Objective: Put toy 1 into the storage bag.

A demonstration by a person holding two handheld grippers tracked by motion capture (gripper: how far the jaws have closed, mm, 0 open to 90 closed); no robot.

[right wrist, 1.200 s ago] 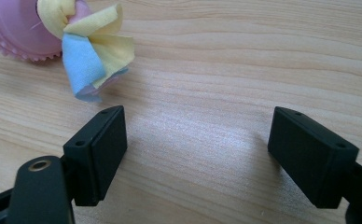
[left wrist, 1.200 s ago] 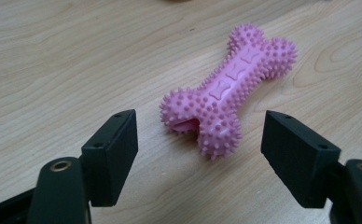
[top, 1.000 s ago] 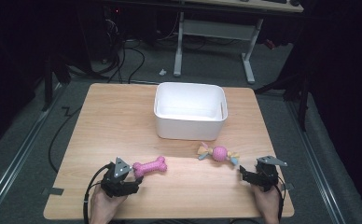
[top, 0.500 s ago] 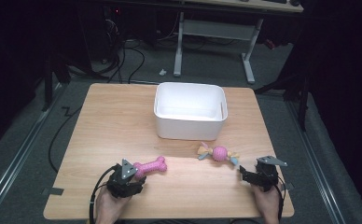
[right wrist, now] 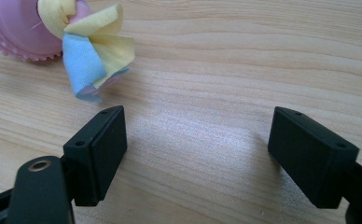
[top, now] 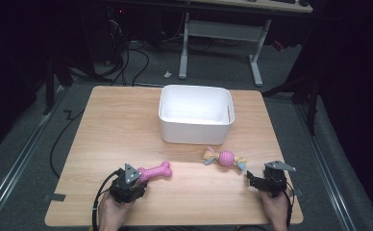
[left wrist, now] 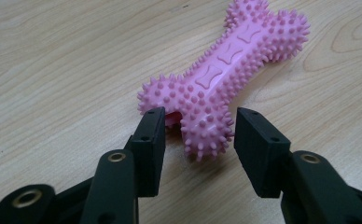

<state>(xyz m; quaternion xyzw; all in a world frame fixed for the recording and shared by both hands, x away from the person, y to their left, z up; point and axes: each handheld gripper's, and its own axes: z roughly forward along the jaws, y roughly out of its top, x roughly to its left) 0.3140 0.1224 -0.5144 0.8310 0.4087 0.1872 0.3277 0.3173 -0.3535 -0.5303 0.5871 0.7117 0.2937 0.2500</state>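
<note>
A pink spiked bone toy (top: 155, 171) (left wrist: 226, 60) lies on the wooden table (top: 117, 125) at the front left. My left gripper (top: 137, 178) (left wrist: 198, 135) sits at its near end. The jaws have just been closing, and one knob of the bone stands between them. The pads are close to the spikes, with slim gaps still showing. A pink ball toy with yellow and blue cloth ends (top: 225, 158) (right wrist: 93, 51) lies at the front right. My right gripper (top: 253, 179) (right wrist: 195, 140) rests just beside it, open wide, with only bare wood between its jaws.
A white plastic bin (top: 195, 115) stands at the middle back of the table. Beyond the table are a desk frame (top: 223, 33) and cables on a dark floor. Bare wood lies between the two toys.
The left gripper has edged toward the bone and its jaws have narrowed around the bone's near end. The right gripper and both toys have stayed put.
</note>
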